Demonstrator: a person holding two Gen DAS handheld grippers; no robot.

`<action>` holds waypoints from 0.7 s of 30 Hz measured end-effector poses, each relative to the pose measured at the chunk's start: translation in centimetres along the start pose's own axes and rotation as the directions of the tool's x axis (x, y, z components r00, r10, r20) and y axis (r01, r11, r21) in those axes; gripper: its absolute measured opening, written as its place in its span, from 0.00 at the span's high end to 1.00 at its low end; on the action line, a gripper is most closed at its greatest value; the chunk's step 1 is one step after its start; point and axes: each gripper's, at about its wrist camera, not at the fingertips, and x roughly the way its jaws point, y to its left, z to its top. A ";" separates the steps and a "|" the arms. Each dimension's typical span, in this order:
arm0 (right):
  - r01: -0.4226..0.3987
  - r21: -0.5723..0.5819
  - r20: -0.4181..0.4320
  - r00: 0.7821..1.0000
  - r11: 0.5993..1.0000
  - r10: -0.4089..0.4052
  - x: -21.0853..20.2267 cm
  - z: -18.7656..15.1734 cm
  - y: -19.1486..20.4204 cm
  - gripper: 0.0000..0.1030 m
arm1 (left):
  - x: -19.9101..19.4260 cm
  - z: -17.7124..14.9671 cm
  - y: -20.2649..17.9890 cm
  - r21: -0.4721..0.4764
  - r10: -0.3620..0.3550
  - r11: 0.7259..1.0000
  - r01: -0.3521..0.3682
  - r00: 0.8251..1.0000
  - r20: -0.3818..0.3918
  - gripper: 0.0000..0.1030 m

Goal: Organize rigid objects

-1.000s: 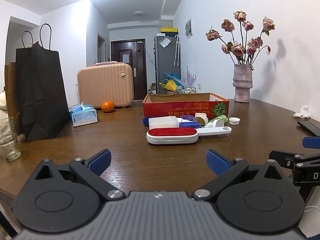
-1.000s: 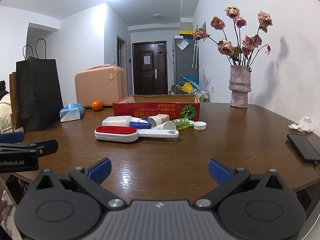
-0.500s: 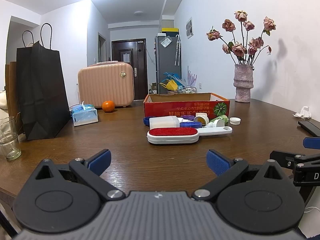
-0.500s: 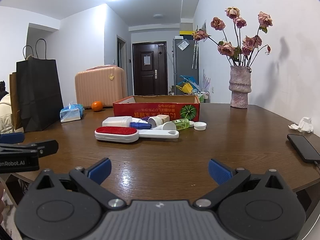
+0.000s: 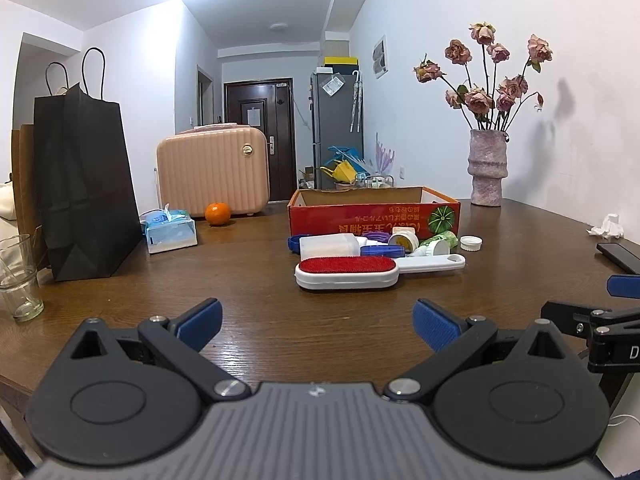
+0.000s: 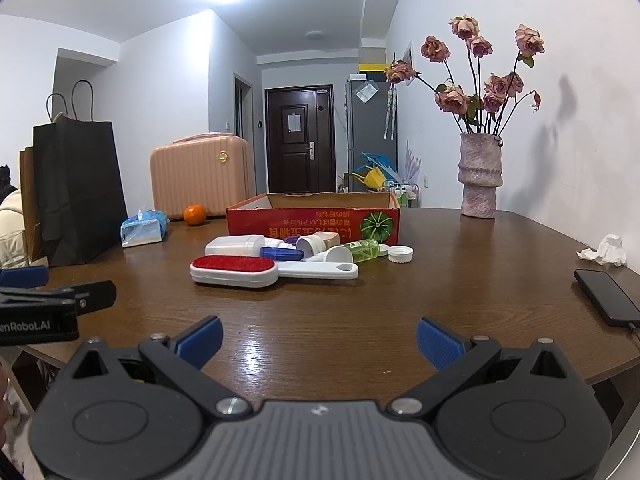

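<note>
A black paper bag (image 5: 84,188), tissue pack (image 5: 170,230), orange (image 5: 217,213) and vase of dried roses (image 5: 485,172) ringed the wooden table (image 5: 260,280). The lint brush (image 5: 360,270) lay before a cluster of small bottles (image 6: 320,246), just in front of the red cardboard box (image 5: 374,212); nothing blocked them. Both the left gripper (image 5: 316,320) and right gripper (image 6: 318,338) hovered spread wide and empty, barely shifted from a second earlier.
</note>
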 end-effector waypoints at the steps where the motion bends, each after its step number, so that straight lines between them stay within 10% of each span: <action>1: -0.001 0.000 -0.001 1.000 1.000 0.001 0.0 0.0 0.0 0.00 | 0.0 0.0 0.0 0.001 0.000 1.000 0.000 1.000 -0.001 0.00; 21: -0.002 -0.002 -0.011 1.000 1.000 0.002 0.1 0.0 0.1 0.00 | -0.1 0.1 0.1 -0.007 0.006 1.000 -0.006 1.000 -0.010 0.00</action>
